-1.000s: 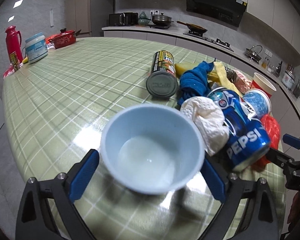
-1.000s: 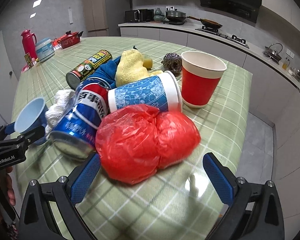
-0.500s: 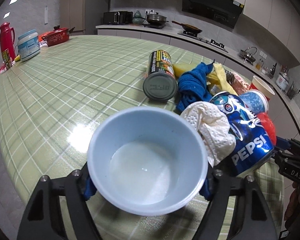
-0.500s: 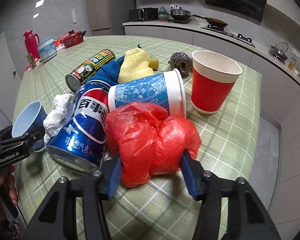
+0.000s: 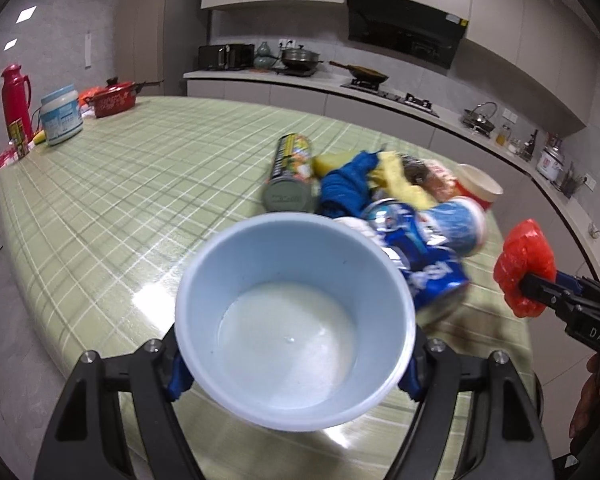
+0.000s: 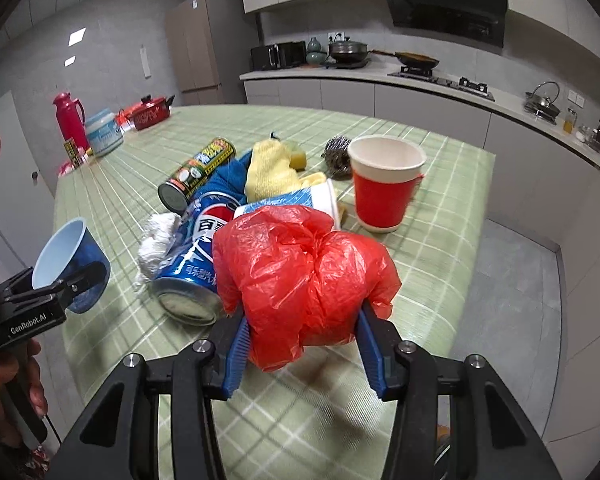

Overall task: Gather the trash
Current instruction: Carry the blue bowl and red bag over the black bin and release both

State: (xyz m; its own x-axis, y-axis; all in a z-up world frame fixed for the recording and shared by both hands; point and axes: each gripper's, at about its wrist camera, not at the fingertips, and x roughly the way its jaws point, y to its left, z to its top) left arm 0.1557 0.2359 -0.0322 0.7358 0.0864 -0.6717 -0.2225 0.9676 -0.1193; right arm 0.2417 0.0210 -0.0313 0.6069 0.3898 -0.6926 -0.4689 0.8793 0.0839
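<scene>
A blue cup [image 5: 294,300] is held by the left gripper [image 5: 296,364]. The cup's sides are pinched between the two blue pads, one on each side. The cup is tipped, so its open mouth is turned up toward the camera. It is held up off the table [image 5: 140,184]. From the right wrist view, the same cup [image 6: 70,266] is seen at the left, held out over the table's near edge. The black handle below it is gripped by a hand [image 6: 8,392].

A crumpled red bag [image 6: 304,280] is squeezed by the right gripper [image 6: 304,344]. The blue pads are pressed into the bag from both sides. The bag is held up above the table, and the gripper is pointed downward at a slant. From the left wrist view, the bag [image 5: 524,268] is seen at the right, in the air beside the table's edge. Part of a hand [image 5: 592,396] is seen under that gripper's handle.

More trash is left in a pile on the table. A Pepsi can [image 6: 192,256] is lying on its side next to a white tissue [image 6: 156,240]. A blue and white cup [image 6: 296,202] is lying on its side behind the bag. A red cup [image 6: 384,184] is standing upright, near the pile. A green can [image 6: 198,172] is lying on its side farther back. A blue cloth [image 5: 344,188] and a yellow cloth [image 6: 270,172] are bunched together in the pile.
</scene>
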